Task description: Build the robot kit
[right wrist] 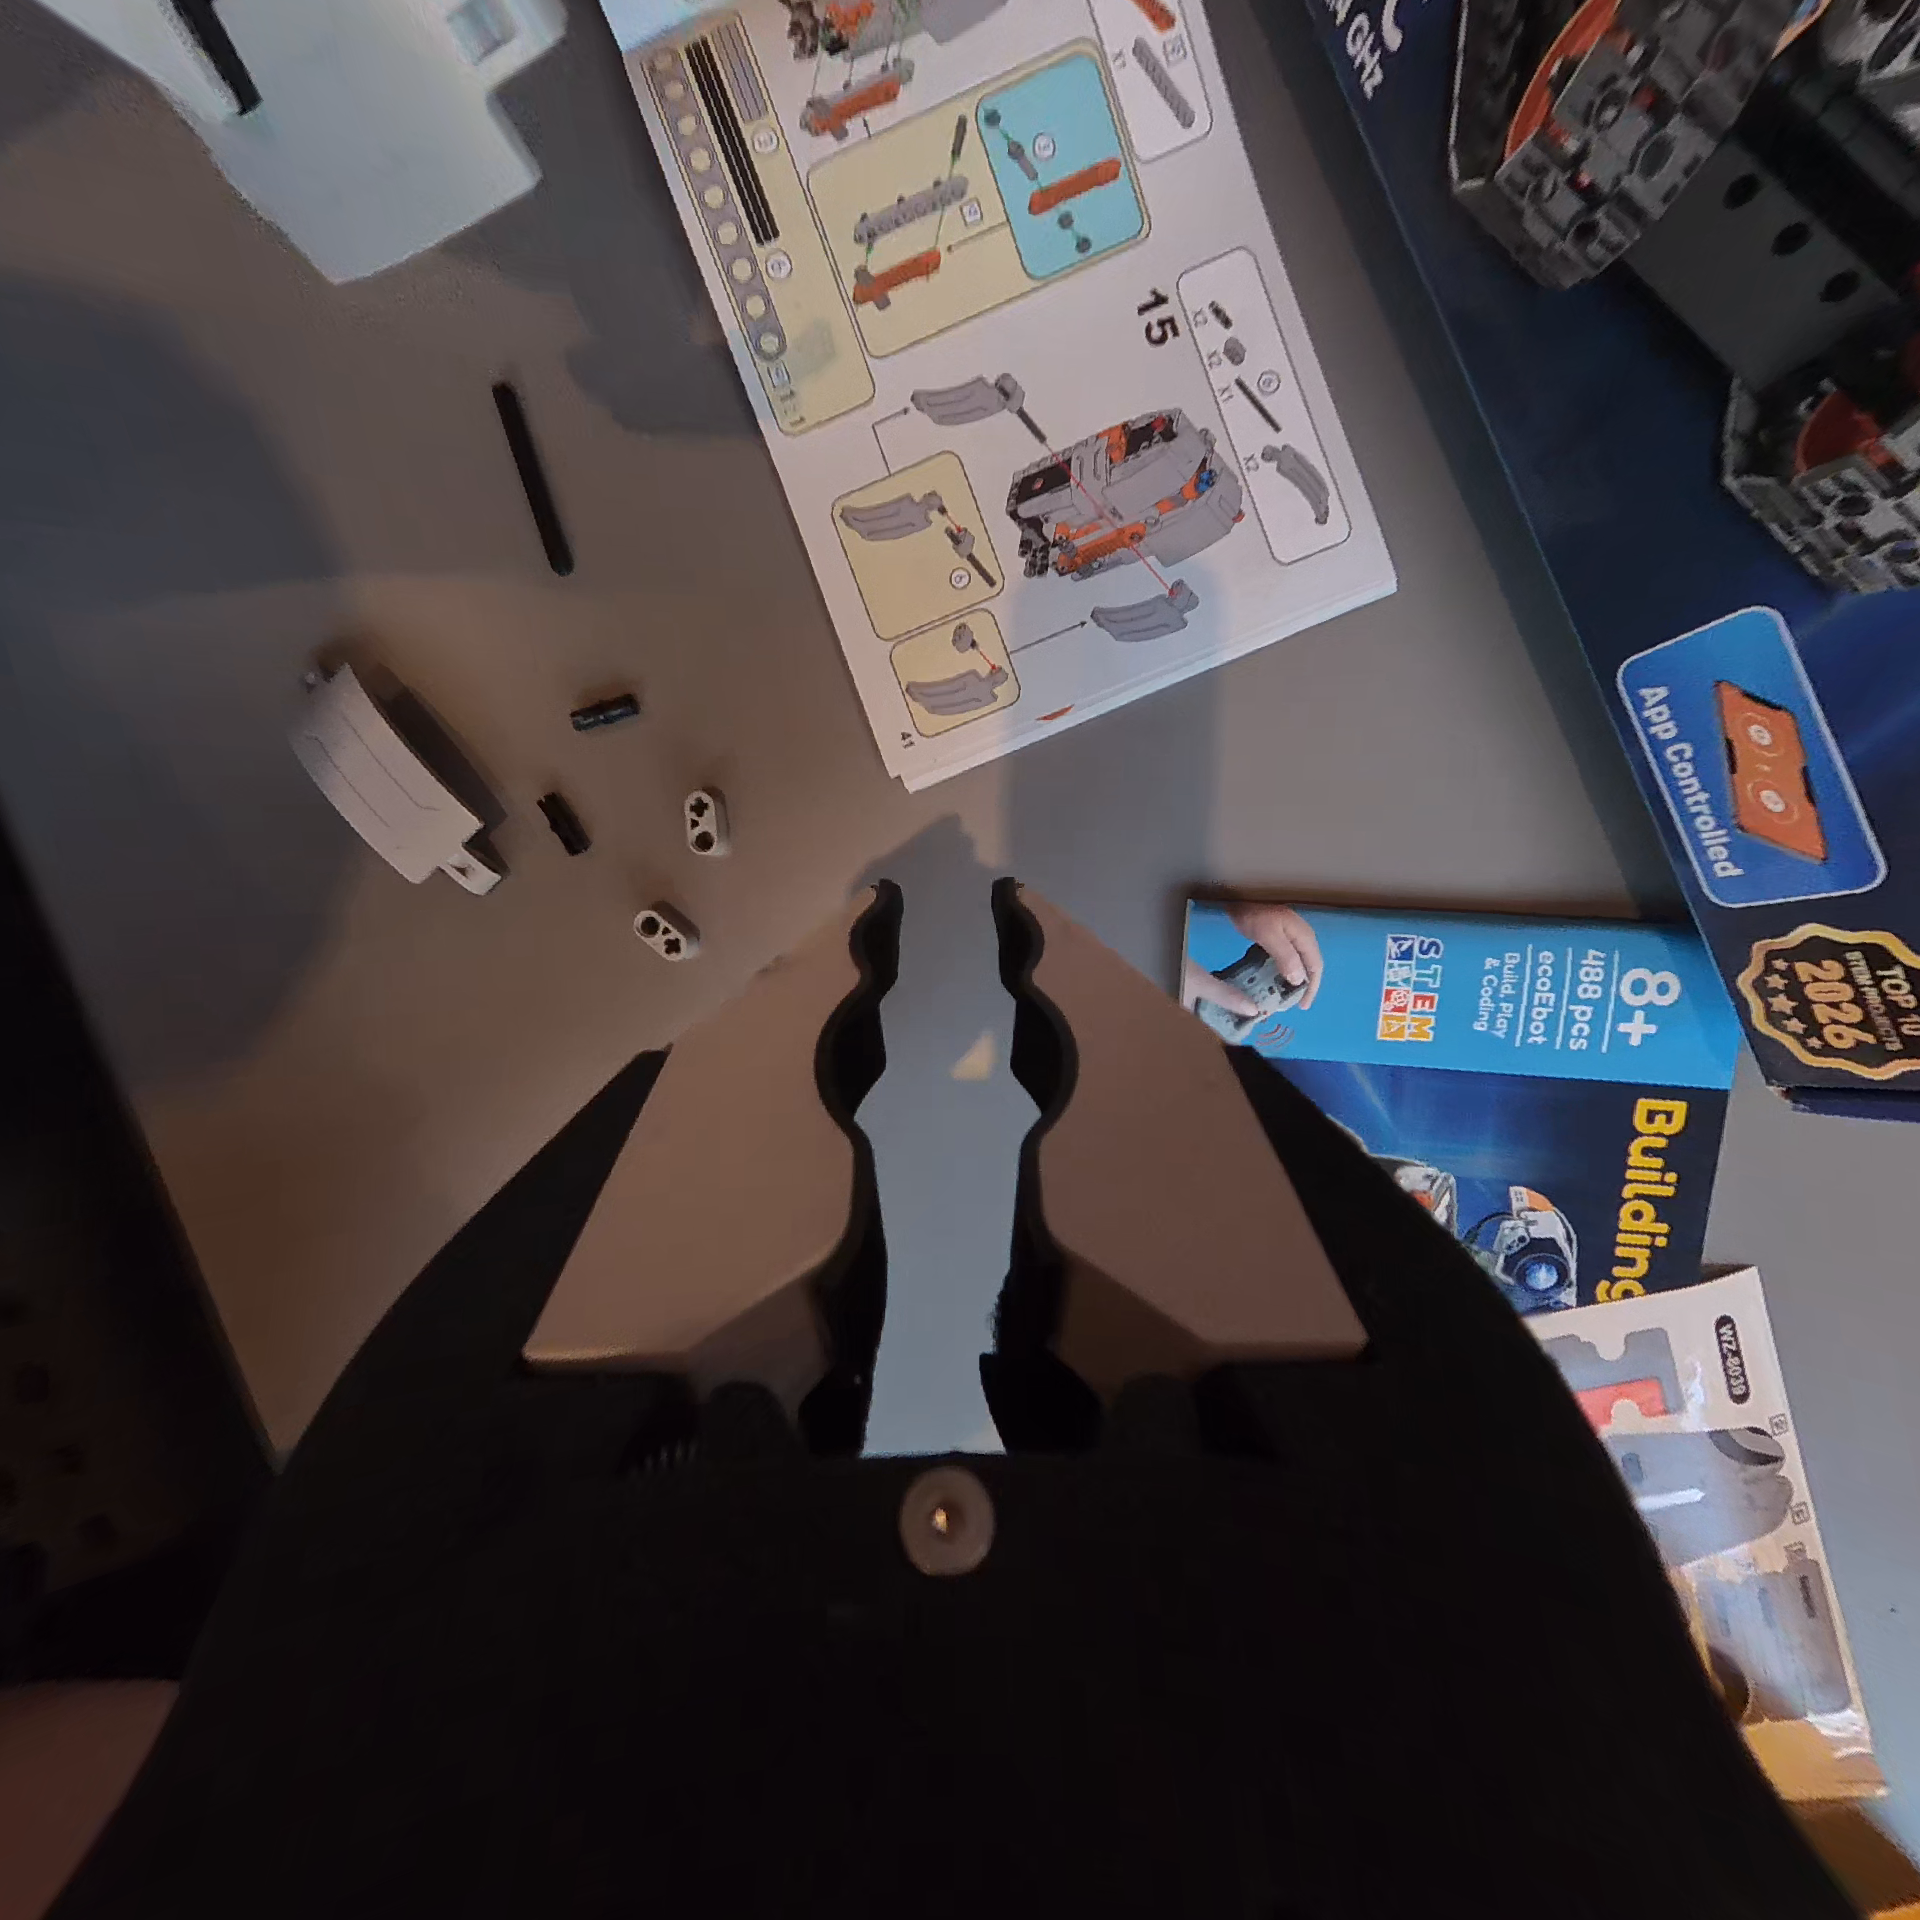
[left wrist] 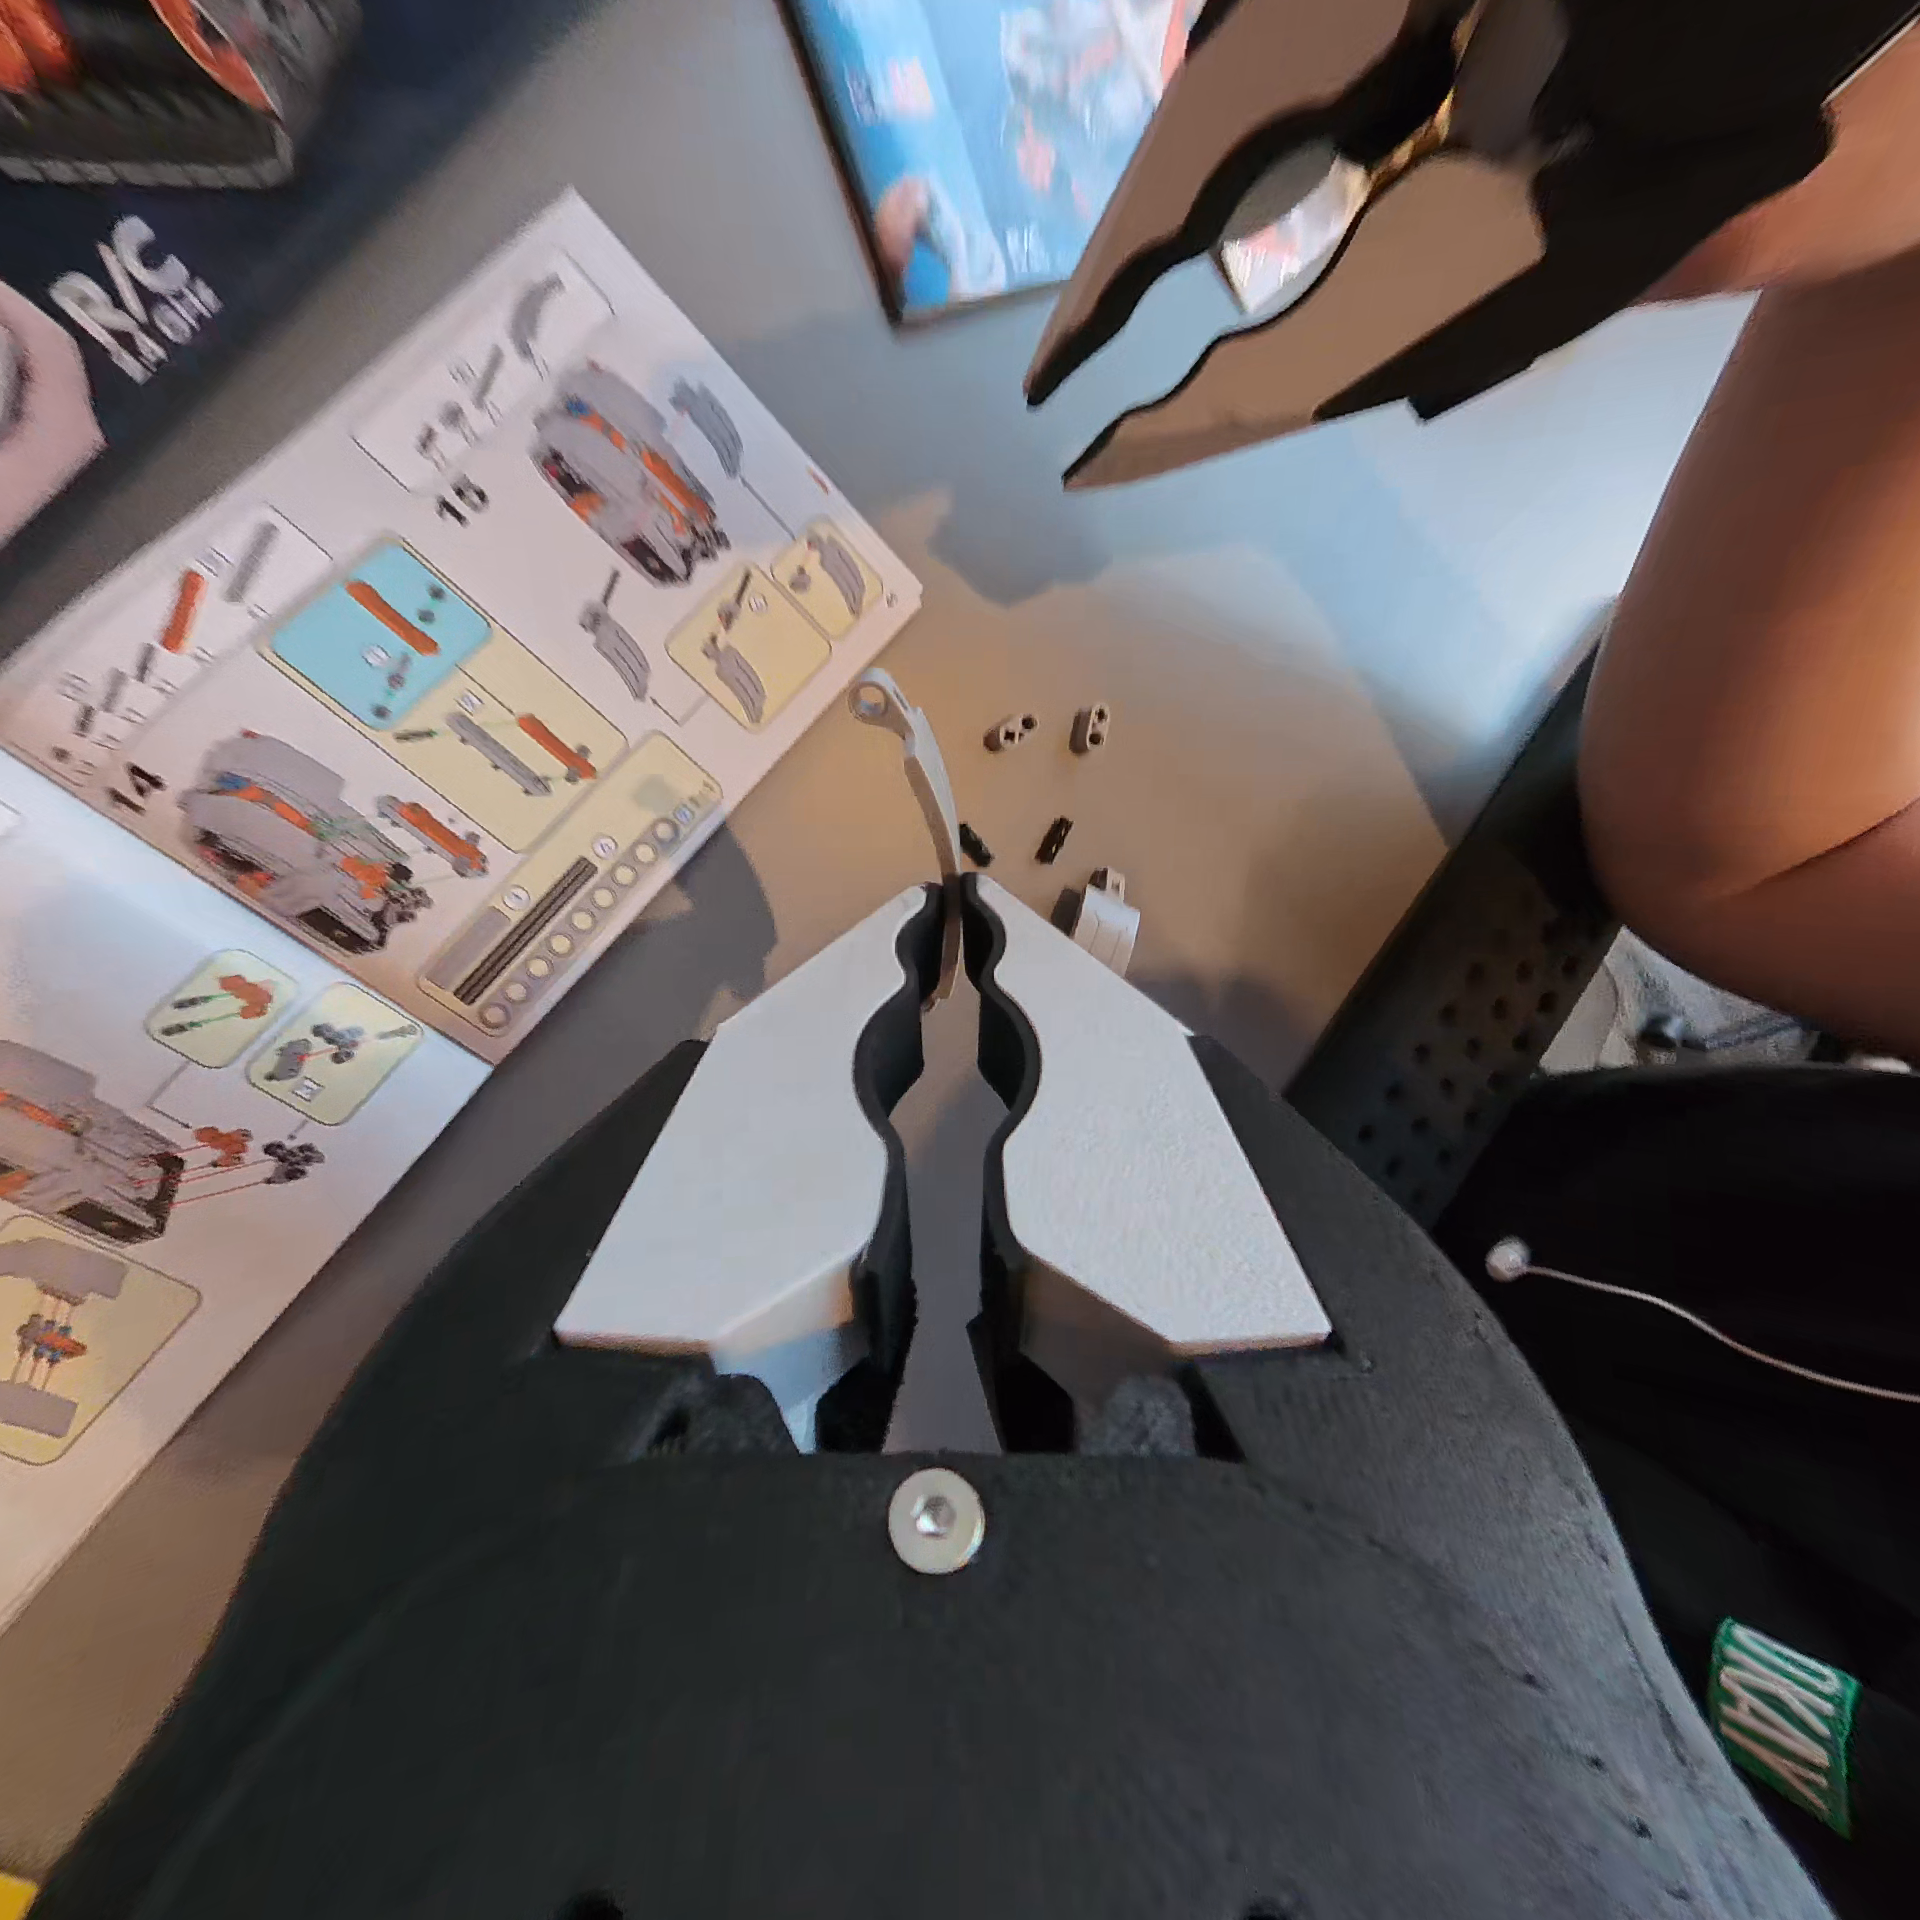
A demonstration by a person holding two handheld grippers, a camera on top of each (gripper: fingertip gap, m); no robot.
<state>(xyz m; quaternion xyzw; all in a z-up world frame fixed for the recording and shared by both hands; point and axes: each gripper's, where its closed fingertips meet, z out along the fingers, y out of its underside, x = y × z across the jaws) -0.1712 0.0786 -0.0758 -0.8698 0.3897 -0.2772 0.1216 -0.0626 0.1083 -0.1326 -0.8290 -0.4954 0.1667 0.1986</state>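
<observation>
Left gripper (left wrist: 945, 894): tips pinched on curved grey panel (left wrist: 928, 790), edge-on, its holed end projecting ahead.
Right gripper (right wrist: 943, 896): jaws parted, empty.
Loose pieces: grey connector (right wrist: 666, 932) just left of right tips, second grey panel (right wrist: 390, 774) farther left.

The left gripper (left wrist: 945, 894), low in the frame, has matt, grainy black plastic jaws with smooth pale grey faces and a shiny metal screw (left wrist: 935, 1521), pinching a thin curved grey plastic piece (left wrist: 920, 769). At left lies a smooth white paper instruction booklet (left wrist: 436, 644); the grey tabletop (left wrist: 1195, 665) looks matt. At lower right of the right wrist view lies a glossy blue printed cardboard box (right wrist: 1475, 1049).
</observation>
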